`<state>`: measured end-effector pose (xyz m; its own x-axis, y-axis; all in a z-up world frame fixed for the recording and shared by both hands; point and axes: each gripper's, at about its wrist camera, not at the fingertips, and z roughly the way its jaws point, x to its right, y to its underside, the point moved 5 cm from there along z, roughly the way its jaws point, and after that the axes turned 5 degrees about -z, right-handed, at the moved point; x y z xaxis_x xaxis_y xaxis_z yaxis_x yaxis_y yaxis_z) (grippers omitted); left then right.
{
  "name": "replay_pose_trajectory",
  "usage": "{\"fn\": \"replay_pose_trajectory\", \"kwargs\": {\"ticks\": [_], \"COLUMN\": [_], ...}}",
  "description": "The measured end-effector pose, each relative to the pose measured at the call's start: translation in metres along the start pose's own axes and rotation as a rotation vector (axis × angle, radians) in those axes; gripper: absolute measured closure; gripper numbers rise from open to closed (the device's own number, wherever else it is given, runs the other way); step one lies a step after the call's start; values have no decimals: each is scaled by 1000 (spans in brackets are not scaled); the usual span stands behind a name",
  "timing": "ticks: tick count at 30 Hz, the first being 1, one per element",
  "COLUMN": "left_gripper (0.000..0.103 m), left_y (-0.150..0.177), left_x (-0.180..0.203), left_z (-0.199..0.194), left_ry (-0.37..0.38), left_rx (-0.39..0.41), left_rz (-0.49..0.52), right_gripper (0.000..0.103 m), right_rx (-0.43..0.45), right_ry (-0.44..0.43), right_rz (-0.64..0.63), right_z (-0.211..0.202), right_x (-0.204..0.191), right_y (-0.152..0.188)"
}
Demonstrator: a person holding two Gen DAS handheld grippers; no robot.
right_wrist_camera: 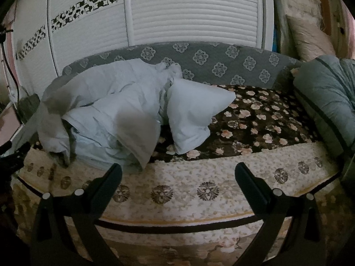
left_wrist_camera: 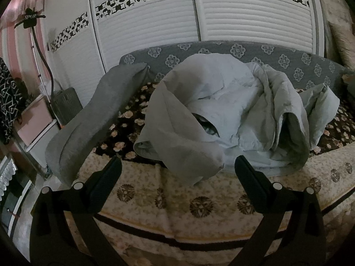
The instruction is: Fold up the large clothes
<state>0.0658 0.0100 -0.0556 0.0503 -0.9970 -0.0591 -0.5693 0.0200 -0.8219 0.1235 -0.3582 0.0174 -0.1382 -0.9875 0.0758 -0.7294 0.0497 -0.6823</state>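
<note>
A large pale grey-blue garment (left_wrist_camera: 233, 110) lies crumpled in a heap on the bed, with one sleeve (left_wrist_camera: 177, 146) hanging toward the front. It also shows in the right wrist view (right_wrist_camera: 115, 115), at the left of the bed. A darker grey cloth (left_wrist_camera: 95, 115) drapes over the bed's left end. My left gripper (left_wrist_camera: 177, 166) is open and empty, just in front of the hanging sleeve. My right gripper (right_wrist_camera: 177, 173) is open and empty over the cream bedspread (right_wrist_camera: 199, 166), to the right of the heap and apart from it.
The bed has a dark floral blanket (right_wrist_camera: 266, 119) and a grey patterned backrest (left_wrist_camera: 244, 53) against white slatted wardrobe doors (left_wrist_camera: 244, 15). A grey bolster (right_wrist_camera: 326, 97) lies at the right end. A stand (left_wrist_camera: 42, 48) and a pink box (left_wrist_camera: 35, 119) are at the left.
</note>
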Motion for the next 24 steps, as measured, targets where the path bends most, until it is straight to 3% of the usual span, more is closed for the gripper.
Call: {"fn": "replay_pose_trajectory", "kwargs": {"ticks": [16,24], "left_gripper": [3,3], "left_y": [12,9], "left_x": [-1,8], "left_z": [37,83], "left_ry": [-48,-88], "left_rx": [-67,-93], "left_rz": [2,36], "right_gripper": [2,2], "right_rx": [-24,-43], "right_ry": [13,14], "right_rz": [29,42], "right_z": [9,17], "right_x": [9,12], "right_y": [3,7]}}
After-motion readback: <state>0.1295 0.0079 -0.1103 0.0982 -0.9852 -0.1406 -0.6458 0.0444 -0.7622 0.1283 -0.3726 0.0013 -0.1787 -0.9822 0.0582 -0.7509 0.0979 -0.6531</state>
